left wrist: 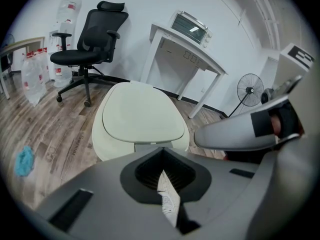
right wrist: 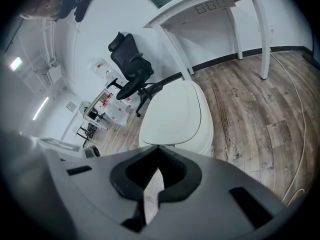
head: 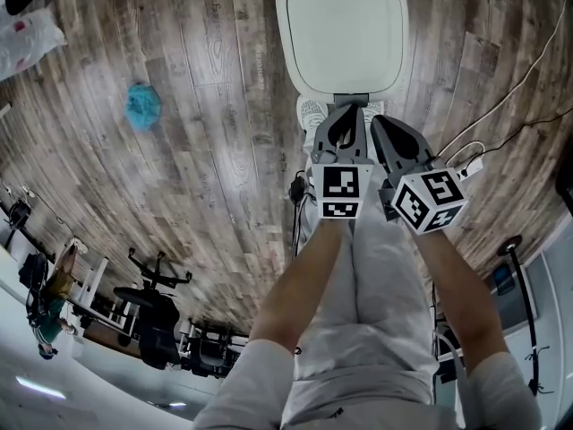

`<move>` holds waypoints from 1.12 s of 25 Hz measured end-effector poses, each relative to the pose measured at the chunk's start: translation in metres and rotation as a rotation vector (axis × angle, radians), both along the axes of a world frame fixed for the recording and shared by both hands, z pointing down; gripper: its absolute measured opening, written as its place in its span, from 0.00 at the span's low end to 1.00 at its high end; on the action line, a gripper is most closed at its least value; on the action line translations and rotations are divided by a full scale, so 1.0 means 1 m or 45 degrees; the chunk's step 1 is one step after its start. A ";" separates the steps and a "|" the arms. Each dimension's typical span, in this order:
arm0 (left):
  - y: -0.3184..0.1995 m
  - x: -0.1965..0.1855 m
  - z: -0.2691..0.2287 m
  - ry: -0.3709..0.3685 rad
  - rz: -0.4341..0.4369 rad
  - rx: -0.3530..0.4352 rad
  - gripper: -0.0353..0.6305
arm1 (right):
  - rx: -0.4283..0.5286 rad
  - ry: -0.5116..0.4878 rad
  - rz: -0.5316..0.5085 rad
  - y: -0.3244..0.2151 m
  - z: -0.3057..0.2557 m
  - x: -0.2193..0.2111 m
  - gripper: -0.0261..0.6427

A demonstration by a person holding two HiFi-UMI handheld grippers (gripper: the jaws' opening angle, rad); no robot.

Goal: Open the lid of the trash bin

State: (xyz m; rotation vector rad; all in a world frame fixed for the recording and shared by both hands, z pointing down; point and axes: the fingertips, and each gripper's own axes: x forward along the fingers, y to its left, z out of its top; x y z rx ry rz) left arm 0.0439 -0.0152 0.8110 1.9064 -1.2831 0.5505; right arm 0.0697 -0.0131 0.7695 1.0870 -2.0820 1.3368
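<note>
Nearest in the head view are the person's forearms (head: 300, 285), which hold the left gripper (head: 351, 107) and the right gripper (head: 383, 122) side by side, almost touching each other, over the near edge of the trash bin (head: 283, 25). Each gripper's own view shows its jaws pressed together at the tips with nothing held. The only thing in the narrow slit lower down is a sliver of something pale and patterned, which I cannot identify. The bin stands on the wood floor (head: 206, 150) directly ahead of the person's shoe (head: 313, 115). Its white lid (head: 345, 30) lies flat and closed, so none of the opening looks done. By my reading, reaching the lid or its release and raising it are both left to do. A grey tab (head: 349, 98) sits at the lid's near edge just under the jaw tips, but I cannot tell whether either gripper touches it. Only the head view shows both grippers together. It also shows a blue crumpled thing (head: 143, 106) on the floor, left of the bin and well apart from it. Farther off, the left gripper view alone shows an office chair (left wrist: 90, 49), a white table (left wrist: 185, 51) with an oven-like box on it against the wall, and a standing fan (left wrist: 250, 90). The right gripper view adds a cable (right wrist: 300, 134) trailing along the floor to the bin's right.
</note>
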 end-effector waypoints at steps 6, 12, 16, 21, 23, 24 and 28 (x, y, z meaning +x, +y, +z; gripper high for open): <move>0.001 0.001 0.001 0.002 0.013 0.006 0.06 | -0.005 0.000 -0.004 0.002 0.002 -0.002 0.06; 0.001 0.000 0.001 0.002 0.013 0.010 0.06 | -0.003 0.002 -0.005 0.003 0.003 -0.003 0.06; 0.001 0.001 0.001 0.004 0.014 0.017 0.06 | -0.007 0.002 -0.003 0.004 0.003 -0.003 0.06; 0.001 0.000 0.001 0.004 0.015 0.021 0.06 | -0.009 0.001 -0.004 0.007 0.004 -0.003 0.06; 0.001 0.001 0.001 0.002 0.019 0.020 0.06 | -0.009 0.003 -0.004 0.008 0.004 -0.003 0.06; 0.001 0.001 0.001 0.003 0.021 0.021 0.06 | -0.008 0.003 -0.003 0.008 0.003 -0.003 0.06; 0.001 0.001 0.001 0.003 0.023 0.024 0.06 | -0.007 0.002 0.000 0.007 0.004 -0.004 0.06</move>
